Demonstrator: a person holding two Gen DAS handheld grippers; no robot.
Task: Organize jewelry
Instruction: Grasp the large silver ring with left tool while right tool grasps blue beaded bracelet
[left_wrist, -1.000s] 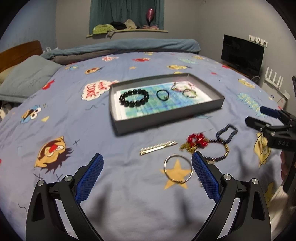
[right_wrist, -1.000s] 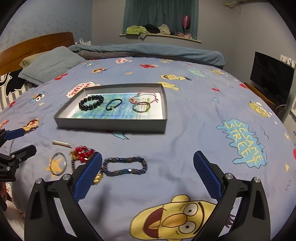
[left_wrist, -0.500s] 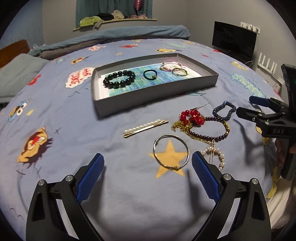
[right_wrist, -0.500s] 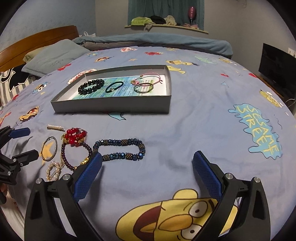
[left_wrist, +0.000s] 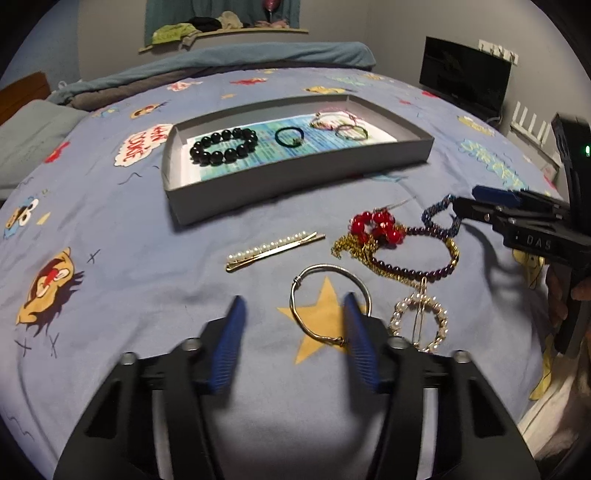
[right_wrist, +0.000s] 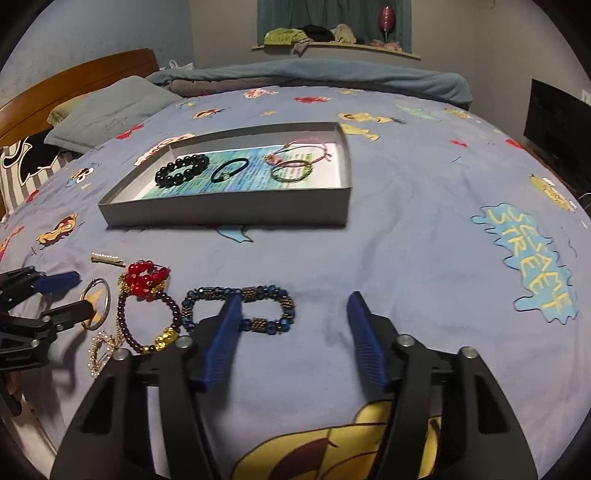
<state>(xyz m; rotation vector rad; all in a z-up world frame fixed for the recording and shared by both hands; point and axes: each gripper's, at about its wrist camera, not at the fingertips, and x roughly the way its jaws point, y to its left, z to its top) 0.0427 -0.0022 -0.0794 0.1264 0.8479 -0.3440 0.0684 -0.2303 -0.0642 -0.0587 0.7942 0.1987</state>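
A grey tray (left_wrist: 295, 177) (right_wrist: 229, 208) on the bed holds a black bead bracelet (left_wrist: 223, 146), a black hair tie (left_wrist: 290, 135) and two thin bracelets (left_wrist: 340, 123). Loose on the sheet lie a pearl hair pin (left_wrist: 273, 245), a silver bangle (left_wrist: 328, 302), a red bead piece (left_wrist: 376, 227), a purple bead bracelet (left_wrist: 417, 254), a pearl ring clip (left_wrist: 421, 321) and a blue bead bracelet (right_wrist: 240, 308). My left gripper (left_wrist: 293, 345) is open, its right finger over the bangle's near edge. My right gripper (right_wrist: 293, 339) is open, its left finger over the blue bracelet.
The bed has a blue cartoon sheet. Pillows (right_wrist: 107, 110) and a wooden headboard (right_wrist: 74, 77) are at the left. A folded blanket (right_wrist: 306, 79) lies across the far end. A dark TV (left_wrist: 465, 79) stands at the right.
Both grippers have moved down and closer to the loose jewelry. Both sets of fingers have narrowed but stay open.
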